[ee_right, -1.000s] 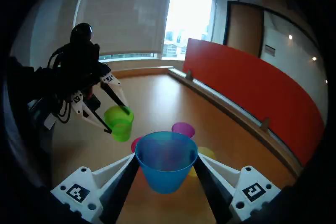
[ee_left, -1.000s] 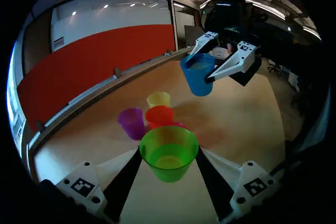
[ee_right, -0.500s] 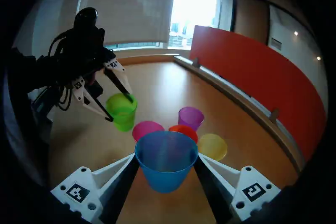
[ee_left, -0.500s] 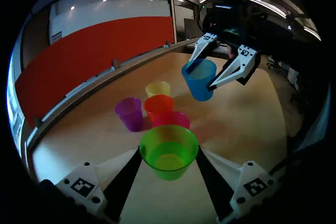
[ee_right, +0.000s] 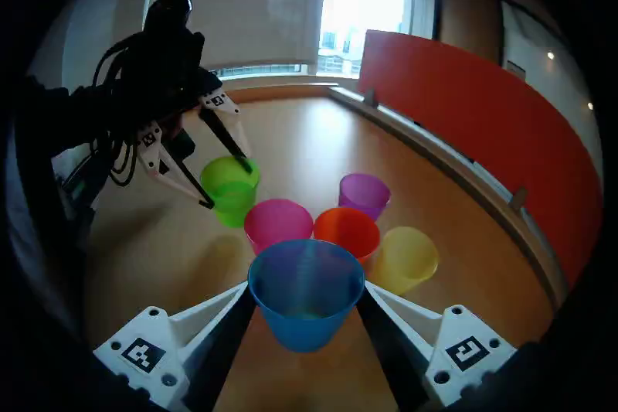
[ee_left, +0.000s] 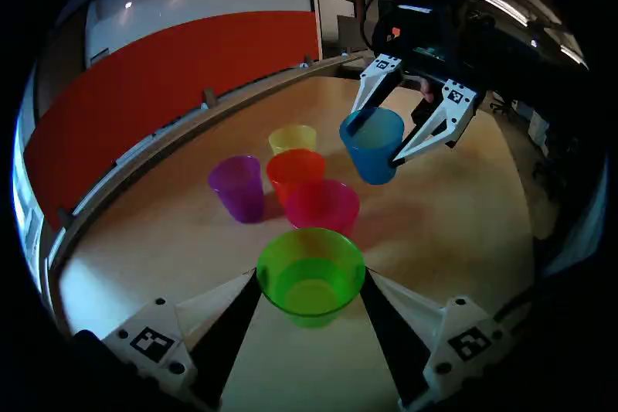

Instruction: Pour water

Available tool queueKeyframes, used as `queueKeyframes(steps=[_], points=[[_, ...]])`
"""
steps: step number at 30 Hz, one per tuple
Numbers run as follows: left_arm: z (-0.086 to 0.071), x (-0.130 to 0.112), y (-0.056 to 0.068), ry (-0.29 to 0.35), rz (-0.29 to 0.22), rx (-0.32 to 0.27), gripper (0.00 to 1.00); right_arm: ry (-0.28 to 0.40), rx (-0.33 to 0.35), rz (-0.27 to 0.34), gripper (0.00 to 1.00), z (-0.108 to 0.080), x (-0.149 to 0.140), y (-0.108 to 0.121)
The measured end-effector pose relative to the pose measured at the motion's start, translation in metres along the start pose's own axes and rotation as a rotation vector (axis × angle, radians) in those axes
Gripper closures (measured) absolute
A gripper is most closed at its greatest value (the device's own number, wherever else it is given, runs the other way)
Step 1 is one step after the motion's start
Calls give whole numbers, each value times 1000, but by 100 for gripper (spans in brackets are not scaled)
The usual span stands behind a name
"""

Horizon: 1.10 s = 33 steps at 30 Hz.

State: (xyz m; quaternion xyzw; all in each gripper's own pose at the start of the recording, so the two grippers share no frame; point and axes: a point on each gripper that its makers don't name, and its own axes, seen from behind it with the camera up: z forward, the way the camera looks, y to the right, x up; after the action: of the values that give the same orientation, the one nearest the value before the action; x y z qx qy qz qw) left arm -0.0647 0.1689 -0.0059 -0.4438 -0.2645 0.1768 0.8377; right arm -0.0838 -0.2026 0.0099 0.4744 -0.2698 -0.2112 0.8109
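In the left gripper view, a cluster of cups (ee_left: 297,172) stands on the table (ee_left: 463,211) at frame centre. The near cup (ee_left: 310,277) appears below it, the far cup (ee_left: 372,143) at its upper right.

right gripper (ee_right: 307,292) clamps blue cup (ee_right: 306,323); left gripper (ee_right: 227,186) grips green cup (ee_right: 232,205) nr pink cup (ee_right: 276,225).

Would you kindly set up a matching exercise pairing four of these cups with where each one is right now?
1. green cup
2. blue cup
3. orange cup
4. purple cup

A. held by the right gripper
B. on the table, between the pink cup and the yellow cup
C. held by the left gripper
D. on the table, beside that row of three

Pairs: 1-C, 2-A, 3-B, 4-D
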Motion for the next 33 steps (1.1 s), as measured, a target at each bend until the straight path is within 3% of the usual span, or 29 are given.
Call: queueKeyframes(steps=[33], points=[[9, -22, -3, -20, -28, -24, 13, -28, 25, 8, 10, 23, -16, -8]])
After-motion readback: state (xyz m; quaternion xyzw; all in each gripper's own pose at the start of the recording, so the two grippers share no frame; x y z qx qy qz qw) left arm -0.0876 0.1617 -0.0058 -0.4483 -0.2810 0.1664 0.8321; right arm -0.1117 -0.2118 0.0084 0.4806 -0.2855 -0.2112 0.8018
